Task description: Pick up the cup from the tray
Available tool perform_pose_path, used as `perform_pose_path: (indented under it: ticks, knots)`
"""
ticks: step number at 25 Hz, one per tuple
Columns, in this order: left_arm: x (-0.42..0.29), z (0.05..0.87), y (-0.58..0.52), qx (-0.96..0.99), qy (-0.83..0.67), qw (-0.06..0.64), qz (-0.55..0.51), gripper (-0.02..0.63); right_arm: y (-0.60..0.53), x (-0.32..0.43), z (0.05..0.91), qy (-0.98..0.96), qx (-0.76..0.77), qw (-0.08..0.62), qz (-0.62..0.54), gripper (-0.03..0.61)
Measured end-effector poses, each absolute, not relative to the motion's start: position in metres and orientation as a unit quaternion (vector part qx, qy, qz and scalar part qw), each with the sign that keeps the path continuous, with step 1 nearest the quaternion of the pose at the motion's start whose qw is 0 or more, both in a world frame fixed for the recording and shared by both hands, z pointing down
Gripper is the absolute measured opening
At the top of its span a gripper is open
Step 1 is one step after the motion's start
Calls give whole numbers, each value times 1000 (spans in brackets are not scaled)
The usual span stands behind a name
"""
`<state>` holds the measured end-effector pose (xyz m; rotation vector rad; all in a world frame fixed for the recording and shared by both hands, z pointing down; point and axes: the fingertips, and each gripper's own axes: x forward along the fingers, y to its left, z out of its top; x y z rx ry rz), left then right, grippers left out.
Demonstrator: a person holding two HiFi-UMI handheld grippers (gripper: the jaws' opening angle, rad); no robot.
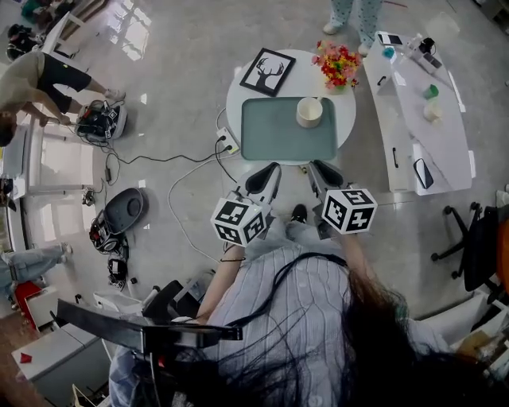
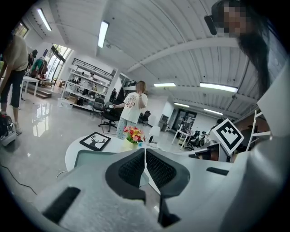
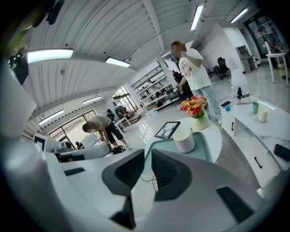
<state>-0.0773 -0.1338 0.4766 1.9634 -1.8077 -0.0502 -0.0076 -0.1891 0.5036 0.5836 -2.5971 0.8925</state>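
A cream cup (image 1: 309, 111) stands upright at the far right of a green tray (image 1: 270, 135) on a round white table. Both grippers hover side by side just short of the table's near edge, pointing at the tray. My left gripper (image 1: 274, 168) is shut with nothing in it; in the left gripper view its pads (image 2: 136, 167) meet and hide the cup. My right gripper (image 1: 316, 165) is also shut and empty. In the right gripper view the cup (image 3: 184, 139) sits on the tray (image 3: 205, 144) beyond the jaw tips (image 3: 148, 156), slightly right.
A framed deer picture (image 1: 267, 71) and a vase of flowers (image 1: 337, 63) stand on the table behind the tray. A white desk (image 1: 421, 119) with small items is at the right. A power strip (image 1: 228, 143) and cables lie on the floor at left. A person (image 1: 354, 16) stands beyond the table.
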Motion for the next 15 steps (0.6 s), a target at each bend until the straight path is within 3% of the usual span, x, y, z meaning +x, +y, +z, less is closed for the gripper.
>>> perform_pose_path:
  ticks: [15]
  knots:
    - [-132, 483, -197, 749, -616, 246, 0, 14, -235, -42, 520, -892, 261, 173, 327, 61]
